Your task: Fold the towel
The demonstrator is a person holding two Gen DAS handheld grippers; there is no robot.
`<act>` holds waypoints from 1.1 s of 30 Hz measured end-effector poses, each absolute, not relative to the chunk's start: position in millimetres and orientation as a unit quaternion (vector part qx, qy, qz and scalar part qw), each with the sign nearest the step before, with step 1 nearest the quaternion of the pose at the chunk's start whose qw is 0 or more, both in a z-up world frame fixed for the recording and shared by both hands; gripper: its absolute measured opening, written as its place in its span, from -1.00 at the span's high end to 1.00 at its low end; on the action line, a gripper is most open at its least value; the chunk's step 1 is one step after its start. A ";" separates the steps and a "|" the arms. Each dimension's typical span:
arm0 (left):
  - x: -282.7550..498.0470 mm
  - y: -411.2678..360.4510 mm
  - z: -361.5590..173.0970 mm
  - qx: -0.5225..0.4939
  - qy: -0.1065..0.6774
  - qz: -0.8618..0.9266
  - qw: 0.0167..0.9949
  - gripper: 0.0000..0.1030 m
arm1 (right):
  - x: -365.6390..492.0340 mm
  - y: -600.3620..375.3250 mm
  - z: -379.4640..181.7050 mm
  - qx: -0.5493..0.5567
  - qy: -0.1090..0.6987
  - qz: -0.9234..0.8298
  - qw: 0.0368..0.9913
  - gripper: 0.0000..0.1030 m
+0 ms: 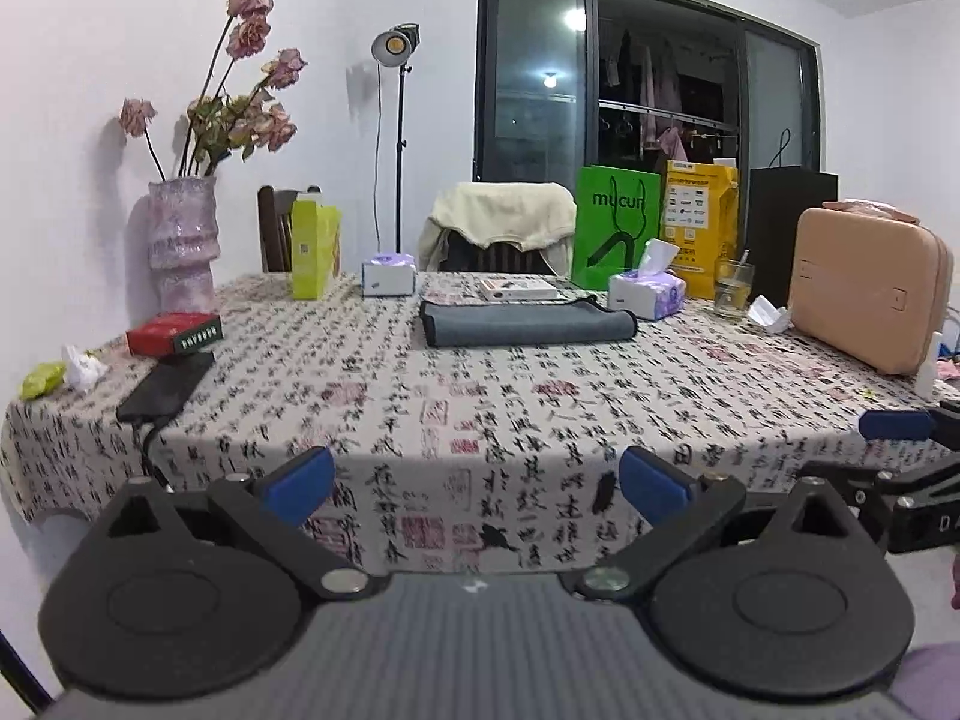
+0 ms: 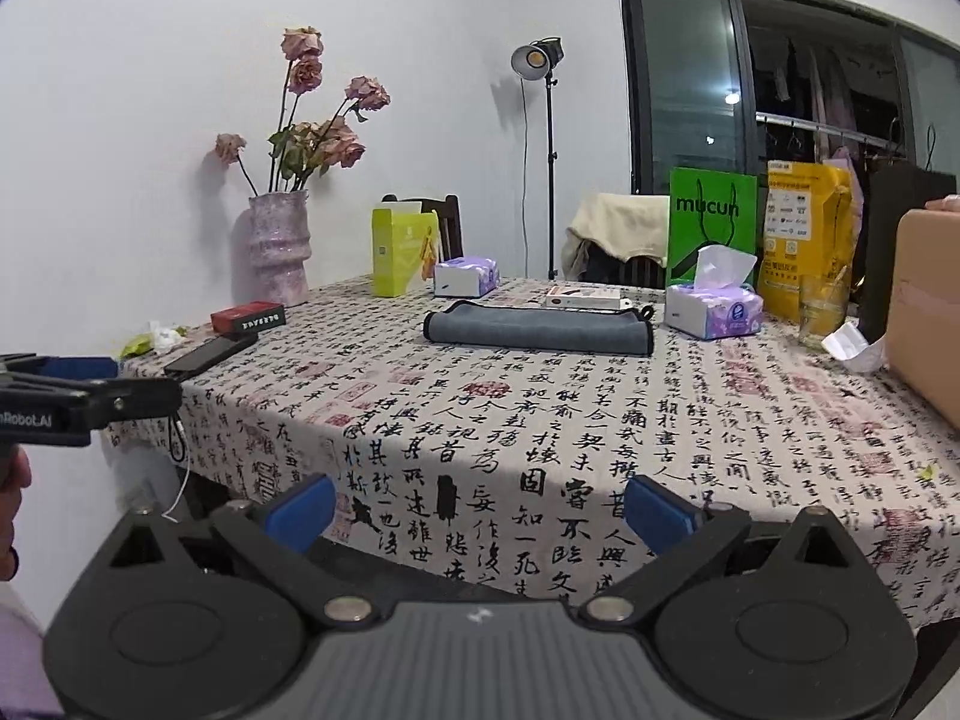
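Note:
A grey towel (image 1: 525, 324) lies folded flat in a long rectangle on the far middle of the table; it also shows in the right wrist view (image 2: 537, 330). My left gripper (image 1: 477, 489) is open and empty, held before the table's near edge, well short of the towel. My right gripper (image 2: 480, 516) is open and empty, also at the near edge. The right gripper's blue fingertip (image 1: 894, 425) shows at the right of the left wrist view. The left gripper's body (image 2: 72, 399) shows at the left of the right wrist view.
The table (image 1: 480, 420) has a calligraphy-print cloth. On it stand a vase of dried roses (image 1: 183, 240), a red box (image 1: 174, 333), a phone (image 1: 165, 387), two tissue packs (image 1: 647, 294), a glass (image 1: 733, 288), paper bags (image 1: 615, 225) and a pink case (image 1: 867, 288).

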State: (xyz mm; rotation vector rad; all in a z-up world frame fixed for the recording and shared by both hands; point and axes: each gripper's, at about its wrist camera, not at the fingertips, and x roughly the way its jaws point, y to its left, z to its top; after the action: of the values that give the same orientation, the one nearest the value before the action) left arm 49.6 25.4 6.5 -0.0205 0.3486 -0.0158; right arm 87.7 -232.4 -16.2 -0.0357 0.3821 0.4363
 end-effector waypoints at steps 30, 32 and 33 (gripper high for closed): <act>16.4 18.4 -7.3 0.006 0.174 -0.016 0.985 -1.00 | 19.6 -237.8 -18.8 0.000 0.152 0.201 0.968 -1.00; 16.7 17.5 -7.6 0.007 0.175 -0.019 0.984 -1.00 | 19.1 -238.7 -19.9 0.003 0.153 0.199 0.968 -1.00; 17.0 16.8 -7.8 0.008 0.175 -0.021 0.984 -1.00 | 19.7 -239.2 -20.2 0.005 0.154 0.198 0.968 -1.00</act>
State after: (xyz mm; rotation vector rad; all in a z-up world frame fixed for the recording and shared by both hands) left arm 17.0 16.8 -7.8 0.0159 0.3518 -0.0418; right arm 19.7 -239.2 -20.2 0.0094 0.3108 0.3997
